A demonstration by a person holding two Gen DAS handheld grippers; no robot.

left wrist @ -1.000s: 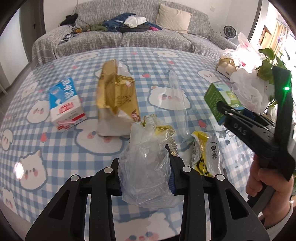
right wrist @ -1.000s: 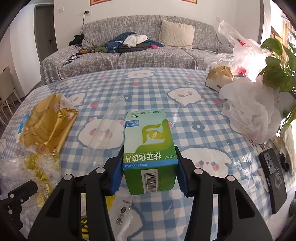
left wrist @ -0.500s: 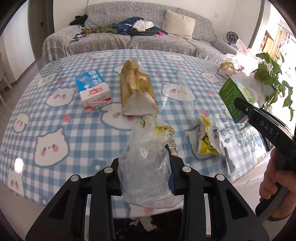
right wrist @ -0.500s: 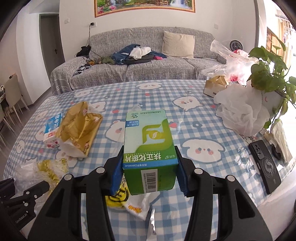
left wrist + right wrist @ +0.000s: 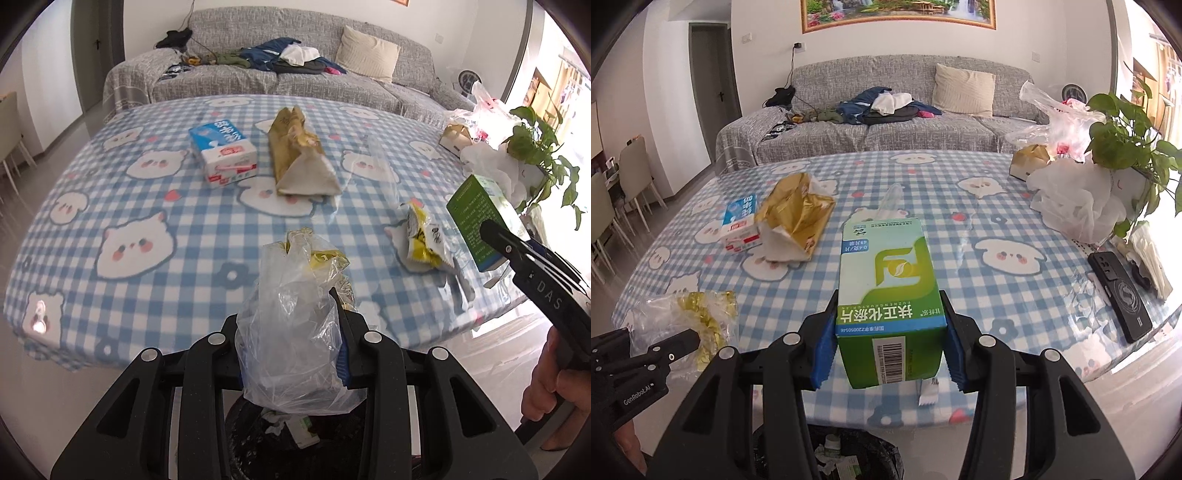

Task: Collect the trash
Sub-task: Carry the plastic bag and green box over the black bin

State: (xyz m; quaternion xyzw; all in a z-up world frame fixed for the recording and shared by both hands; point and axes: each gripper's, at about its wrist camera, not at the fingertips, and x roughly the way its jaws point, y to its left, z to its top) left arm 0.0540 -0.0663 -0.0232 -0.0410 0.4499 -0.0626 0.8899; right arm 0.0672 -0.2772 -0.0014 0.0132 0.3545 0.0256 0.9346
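Left gripper (image 5: 291, 354) is pinching a crumpled clear plastic bag (image 5: 295, 325) with gold foil scraps inside; jaws pressed in on both sides of it. It hangs past the near edge of the table (image 5: 74, 288), directly over the black-lined trash bin (image 5: 295, 435), which already has paper scraps and a small green-white carton in it

Right gripper (image 5: 890, 343) is clamped on a green medicine box (image 5: 890, 291), blue pads flat against its two sides, barcode end facing the camera. Box is held off the table at the near edge, with the bin (image 5: 849, 458) below and slightly forward of it. In the left view the same box (image 5: 480, 218) sits at the table's right edge, held by the right hand (image 5: 557, 384)

Still on the table, relative to the gold snack bag (image 5: 299, 155) lying near table centre:
- blue-white milk carton (image 5: 223, 153) just beside it on the left, on its side
- clear plastic sleeve (image 5: 384, 173) to its right, lying flat
- yellow-white wrapper (image 5: 424, 240) nearer the camera and to the right, close to the table edge
- white plastic bags (image 5: 1075, 199) and potted plant (image 5: 1126, 140) well apart at the far right edge
- black phone (image 5: 1119, 295) on the right side, near the table rim

Grey sofa (image 5: 886, 122) with clothes behind the table
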